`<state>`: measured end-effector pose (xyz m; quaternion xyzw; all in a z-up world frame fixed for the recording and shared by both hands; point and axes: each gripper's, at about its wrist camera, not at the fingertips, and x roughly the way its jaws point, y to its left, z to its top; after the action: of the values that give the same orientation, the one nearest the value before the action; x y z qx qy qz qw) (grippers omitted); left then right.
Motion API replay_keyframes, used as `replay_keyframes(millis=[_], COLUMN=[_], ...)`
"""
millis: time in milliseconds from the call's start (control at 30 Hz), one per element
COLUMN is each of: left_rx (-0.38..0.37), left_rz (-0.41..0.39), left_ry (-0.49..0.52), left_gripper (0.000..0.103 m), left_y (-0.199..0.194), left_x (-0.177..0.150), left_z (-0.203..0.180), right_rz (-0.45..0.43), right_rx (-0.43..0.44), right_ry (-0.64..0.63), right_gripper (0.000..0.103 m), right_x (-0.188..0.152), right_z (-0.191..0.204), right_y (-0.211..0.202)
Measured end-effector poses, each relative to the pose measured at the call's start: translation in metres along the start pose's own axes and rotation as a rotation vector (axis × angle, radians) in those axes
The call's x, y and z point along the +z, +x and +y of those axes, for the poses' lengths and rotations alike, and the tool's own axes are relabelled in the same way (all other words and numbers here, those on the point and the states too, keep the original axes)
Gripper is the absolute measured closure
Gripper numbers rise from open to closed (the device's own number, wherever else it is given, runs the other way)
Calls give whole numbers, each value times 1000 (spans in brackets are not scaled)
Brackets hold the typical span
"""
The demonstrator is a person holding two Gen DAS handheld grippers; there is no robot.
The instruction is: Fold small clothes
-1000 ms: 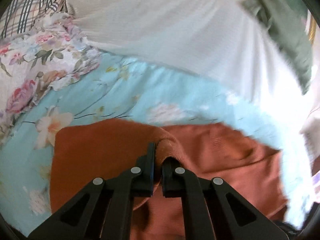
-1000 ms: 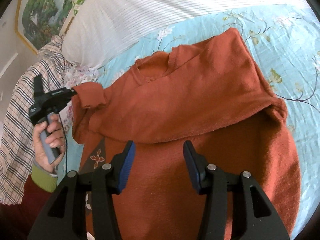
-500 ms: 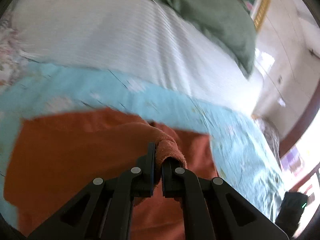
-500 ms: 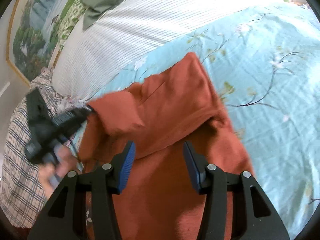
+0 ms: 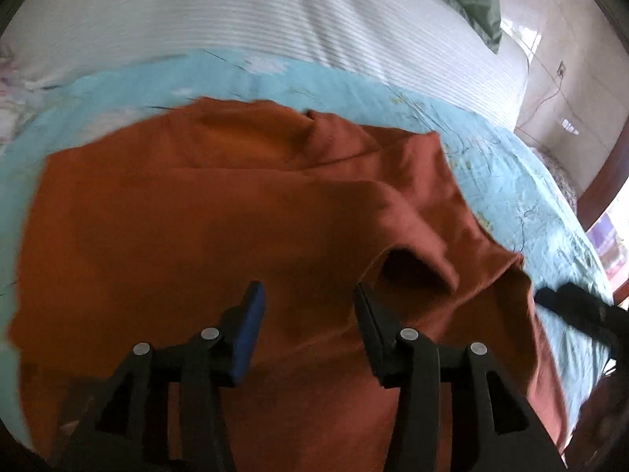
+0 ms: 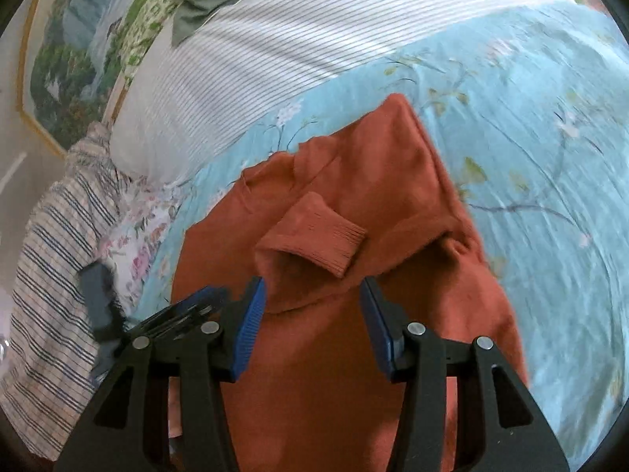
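Observation:
A rust-orange sweater (image 5: 236, 216) lies on the light blue floral bedsheet (image 5: 511, 181). Its left sleeve is folded across the chest, and the ribbed cuff (image 6: 334, 236) rests on the body. My left gripper (image 5: 308, 306) is open and empty, just above the sweater near the folded sleeve. My right gripper (image 6: 312, 303) is open and empty, hovering over the sweater just below the cuff. The left gripper (image 6: 188, 306) also shows blurred at the left in the right wrist view. The right gripper (image 5: 570, 306) shows at the right edge of the left wrist view.
A white striped pillow (image 6: 275, 59) lies behind the sweater. A green cloth (image 6: 204, 0) sits on it. Plaid and floral fabrics (image 6: 59, 255) lie at the left. A framed landscape picture (image 6: 70, 59) hangs on the wall.
My left gripper carried the sleeve cuff across the sweater, then opened and let it go on the chest. My right gripper stayed open above the sweater.

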<state>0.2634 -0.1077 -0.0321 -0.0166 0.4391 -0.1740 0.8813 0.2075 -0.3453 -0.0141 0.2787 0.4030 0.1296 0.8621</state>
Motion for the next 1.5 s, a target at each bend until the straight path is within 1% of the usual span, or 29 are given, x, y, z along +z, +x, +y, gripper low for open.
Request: replay_keyframes(millis=[100, 200, 267, 333, 433, 500, 533, 600, 700, 767, 800, 833, 900, 933, 967, 1033, 1067, 1167, 1233, 1267, 1300, 1367, 1400, 1433, 1467, 1500], left_rx=[103, 232, 318, 357, 387, 409, 439, 439, 445, 445, 444, 446, 446, 446, 449, 451, 448, 446, 455, 461, 464, 463, 460, 457, 455, 452], left_rz=[-45, -80, -81, -75, -39, -15, 0, 13, -14, -27, -32, -34, -38, -45, -49, -54, -56, -61, -62, -63, -64, -68, -69, -70, -70, -71], left_ry=[0, -45, -92, -142, -210, -220, -227, -258, -285, -319, -338, -352, -366, -367, -365, -363, -367, -375, -371, -368, -366, -368, -369, -371, -373, -374], left_gripper=[54, 54, 54, 54, 55, 55, 52, 52, 52, 52, 52, 52, 52, 51, 51, 51, 51, 50, 50, 50, 50, 49, 49, 49, 49, 49], left_y=[-33, -61, -73, -78, -70, -61, -55, -50, -49, -48, -47, -45, -43, -44, -44, -44, -44, -45, -44, -44, -44, -45, -45, -45, -45, -45], left_x=[-18, -32, -42, -48, -55, -57, -58, -59, -52, -48, -46, -46, -46, -47, -47, -48, -49, -50, -50, -50, -50, -51, -51, -52, -52, -52], left_z=[31, 74, 108, 136, 166, 174, 177, 183, 186, 192, 195, 198, 201, 201, 200, 201, 201, 202, 201, 200, 200, 199, 200, 200, 201, 201], right_rz=[45, 98, 126, 135, 147, 134, 120, 95, 50, 11, -4, -26, -76, -117, -182, -247, -244, -157, -111, -69, -58, -51, -69, -98, -132, -132], right_rx=[25, 148, 168, 157, 195, 176, 161, 155, 146, 120, 111, 102, 99, 90, 73, 32, 2, -63, -84, -94, -86, -95, -102, -112, -168, -199], right_ry=[32, 122, 133, 149, 212, 243, 261, 289, 326, 341, 341, 327, 287, 252, 193, 127, 113, 140, 158, 184, 207, 193, 176, 150, 90, 59], right_gripper=[52, 52, 51, 39, 37, 37, 37, 37, 37, 41, 49, 68, 91, 92, 93, 93, 93, 93, 92, 91, 91, 91, 94, 94, 94, 94], right_x=[8, 10, 8, 8, 11, 15, 17, 22, 29, 33, 36, 40, 47, 50, 52, 51, 49, 39, 31, 28, 26, 26, 27, 27, 30, 31], right_z=[-1, -2, 3, 8, 10, 10, 8, 4, -2, -6, -7, -7, -5, 0, 6, 13, 13, -5, -15, -23, -29, -32, -31, -26, -18, -15], right_y=[15, 34, 47, 65, 89, 102, 109, 117, 122, 120, 118, 114, 103, 92, 76, 57, 52, 57, 63, 69, 72, 73, 69, 63, 55, 53])
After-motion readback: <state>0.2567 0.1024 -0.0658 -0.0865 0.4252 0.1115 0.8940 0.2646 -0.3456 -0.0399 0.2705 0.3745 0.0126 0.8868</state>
